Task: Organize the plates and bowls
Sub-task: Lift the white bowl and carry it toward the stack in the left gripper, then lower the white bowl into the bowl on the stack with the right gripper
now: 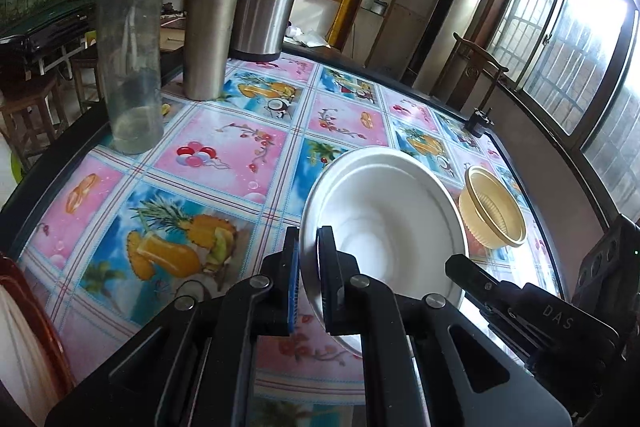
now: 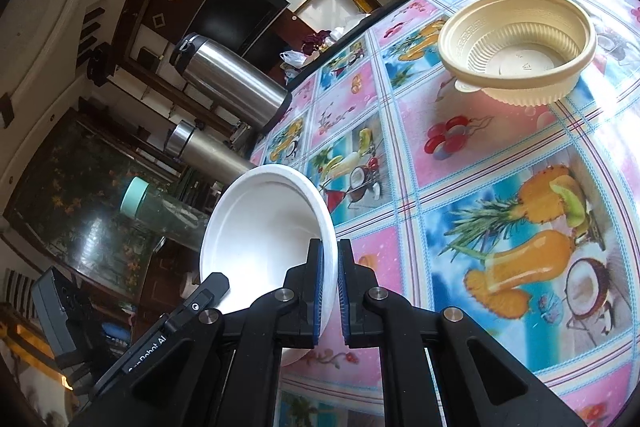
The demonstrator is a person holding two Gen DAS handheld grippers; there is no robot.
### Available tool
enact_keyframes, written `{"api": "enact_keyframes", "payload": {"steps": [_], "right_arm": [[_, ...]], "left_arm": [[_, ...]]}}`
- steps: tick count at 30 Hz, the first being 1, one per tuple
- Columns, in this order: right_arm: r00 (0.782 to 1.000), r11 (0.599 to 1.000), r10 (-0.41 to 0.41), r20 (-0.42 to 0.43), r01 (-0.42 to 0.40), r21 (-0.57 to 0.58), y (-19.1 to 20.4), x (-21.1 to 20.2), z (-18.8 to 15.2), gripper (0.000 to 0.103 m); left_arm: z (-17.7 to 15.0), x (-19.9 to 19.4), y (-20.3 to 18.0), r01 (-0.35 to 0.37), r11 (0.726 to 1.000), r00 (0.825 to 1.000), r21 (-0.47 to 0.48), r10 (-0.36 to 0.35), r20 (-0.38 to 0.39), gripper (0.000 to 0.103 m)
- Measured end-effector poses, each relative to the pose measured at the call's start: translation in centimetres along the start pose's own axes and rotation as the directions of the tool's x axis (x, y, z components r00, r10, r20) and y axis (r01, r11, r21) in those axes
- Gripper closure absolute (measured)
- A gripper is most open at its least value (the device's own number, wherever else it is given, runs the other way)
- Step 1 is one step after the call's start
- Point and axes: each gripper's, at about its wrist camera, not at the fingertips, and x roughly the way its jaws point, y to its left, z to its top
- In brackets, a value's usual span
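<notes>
Left tongs (image 1: 308,239) clamped on one side of the rim of the white bowl (image 1: 384,227), one blue pad inside and one outside; right tongs (image 2: 330,247) clamped on the opposite side of the same rim; so, one bowl held between two grips, up over the table (image 1: 224,155) and tilted, mouth turned partly sideways. Beige ribbed bowl (image 2: 520,39) upright on the flowered cloth, well apart from the white one and nearer the far edge; probably the partner for stacking.

Main risk, as a judgement: two grips on one thin rim; any pull of the hands away from each other, or a twist in opposite senses, likely to bend or crack the soft-looking wall, or to drag the rim out of one pair of pads. After a slip on one side, a swing of the bowl on the other grip, and perhaps a fall to the table.

Possibly two white bowls nested and not one, judging by a double line near the rim; hard to tell from these views; in that case, danger of the inner one sliding out because of the tilt.

Further danger at lowering: a tilted landing on the beige ribbed bowl, enough to tip it or push it toward the table edge. Clear jar (image 1: 132,59) and steel flask (image 1: 208,35) well apart at the far corner; no obstacle.
</notes>
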Motion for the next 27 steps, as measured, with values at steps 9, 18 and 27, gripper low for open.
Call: {"api": "enact_keyframes", "payload": {"steps": [9,18,27], "right_arm": [[0.995,0.995,0.102,-0.007,-0.102,0.007,3.5,-0.8,-3.6,0.096],[0.983,0.981,0.177,-0.043,-0.180,-0.070,9.3,-1.3,-6.7,0.096],[0.971,0.964,0.222,-0.088,-0.232,-0.132,13.7,-1.4,-10.0,0.096]], "left_arm": [[-0.5,-6.6,2.5,-0.040,0.999,0.995,0.002,0.040,0.087,0.096],[-1.4,-12.3,6.8,-0.116,0.992,0.978,-0.039,0.121,0.167,0.096],[-2.7,-16.1,10.2,-0.176,0.981,0.958,-0.084,0.191,0.216,0.096]]}}
